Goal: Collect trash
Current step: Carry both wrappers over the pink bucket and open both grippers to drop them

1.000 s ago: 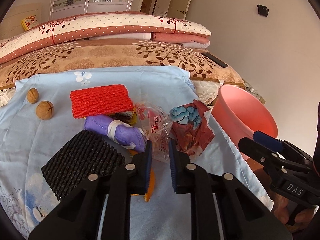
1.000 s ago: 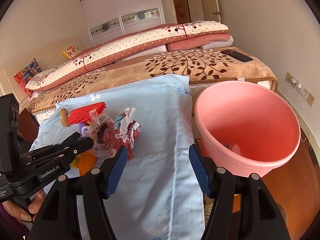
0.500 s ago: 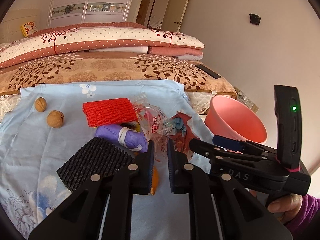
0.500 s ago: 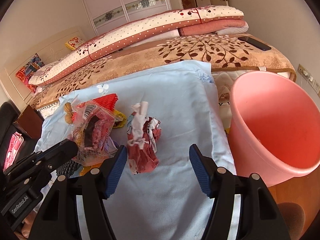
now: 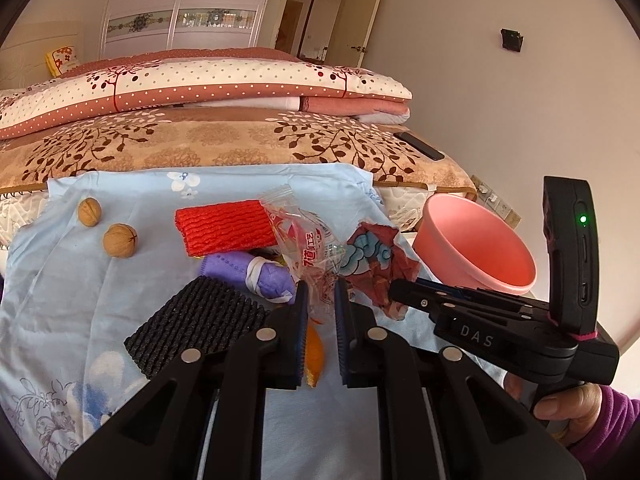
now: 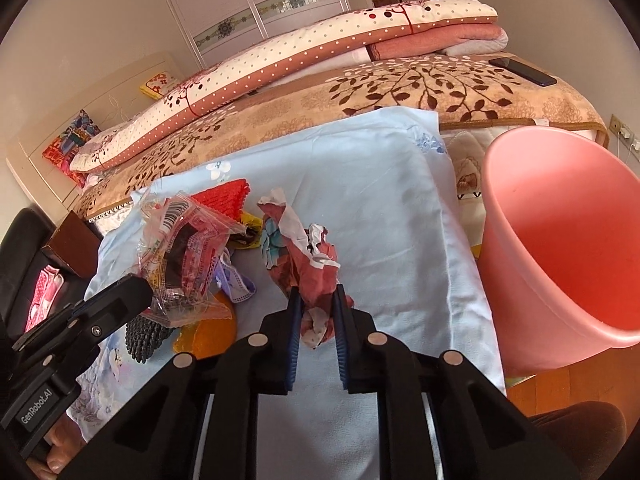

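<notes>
My left gripper [image 5: 321,294] is shut on a clear plastic snack wrapper [image 5: 304,240] and holds it lifted above the blue cloth; the wrapper also shows in the right wrist view [image 6: 182,256]. My right gripper [image 6: 316,308] is shut on a crumpled red and blue paper wrapper [image 6: 308,256], which also shows in the left wrist view [image 5: 376,264]. The pink bin [image 6: 568,240] stands to the right beside the bed and also shows in the left wrist view [image 5: 476,248].
On the blue cloth [image 5: 100,280] lie a red foam net [image 5: 224,226], a purple mask [image 5: 244,272], a black foam net [image 5: 196,324], orange peel [image 5: 314,354] and two walnuts [image 5: 119,240]. A phone [image 5: 420,146] lies on the bed behind.
My right gripper moved in and shut on the crumpled red paper wrapper. My left gripper rose a little with the clear wrapper held.
</notes>
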### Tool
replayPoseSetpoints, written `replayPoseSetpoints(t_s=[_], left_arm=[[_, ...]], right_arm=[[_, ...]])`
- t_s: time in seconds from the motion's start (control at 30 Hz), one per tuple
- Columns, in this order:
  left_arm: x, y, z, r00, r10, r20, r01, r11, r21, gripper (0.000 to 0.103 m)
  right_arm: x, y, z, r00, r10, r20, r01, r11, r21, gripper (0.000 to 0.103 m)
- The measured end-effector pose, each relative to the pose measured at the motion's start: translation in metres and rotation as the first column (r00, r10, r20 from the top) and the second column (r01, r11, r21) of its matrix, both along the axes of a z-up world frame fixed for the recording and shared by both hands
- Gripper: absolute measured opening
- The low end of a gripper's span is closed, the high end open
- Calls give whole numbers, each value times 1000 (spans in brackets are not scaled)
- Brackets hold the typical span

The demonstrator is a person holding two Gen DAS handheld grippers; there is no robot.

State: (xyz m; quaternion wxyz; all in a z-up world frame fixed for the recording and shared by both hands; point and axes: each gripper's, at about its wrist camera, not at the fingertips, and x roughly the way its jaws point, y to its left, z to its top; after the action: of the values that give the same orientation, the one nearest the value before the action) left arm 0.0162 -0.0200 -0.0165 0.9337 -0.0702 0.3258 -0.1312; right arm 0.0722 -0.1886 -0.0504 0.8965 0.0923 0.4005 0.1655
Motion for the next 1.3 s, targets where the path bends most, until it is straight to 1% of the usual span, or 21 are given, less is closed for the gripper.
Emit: replayPoseSetpoints(t_s=[0.27,0.57,0.8,0.93,1.1,1.3], left_arm=[[5,-18,15,999,-31,42,31,999,9,12],[14,-58,40,988,-107,115,104,994,30,12],[19,-105,53,966,-204,159,198,979,53,12],[23,-134,53,950,-263,166,255,964,71,12],[26,-165,47,934,-320,156,309,947,90,12],[38,-190,32,930,-350,112,340,936,95,12]], right_arm=[[-14,-41,28,991,-99,86,98,995,13,15],[-17,-105,40,961,-251,114,249,968,40,15],[-19,-152,41,927,-357,113,355,934,45,15],[-20,-175,38,908,-404,111,401,915,51,15],[-18,-191,28,900,-427,92,424,904,49,15],[-17,-204,18,888,-455,71,451,890,57,15]])
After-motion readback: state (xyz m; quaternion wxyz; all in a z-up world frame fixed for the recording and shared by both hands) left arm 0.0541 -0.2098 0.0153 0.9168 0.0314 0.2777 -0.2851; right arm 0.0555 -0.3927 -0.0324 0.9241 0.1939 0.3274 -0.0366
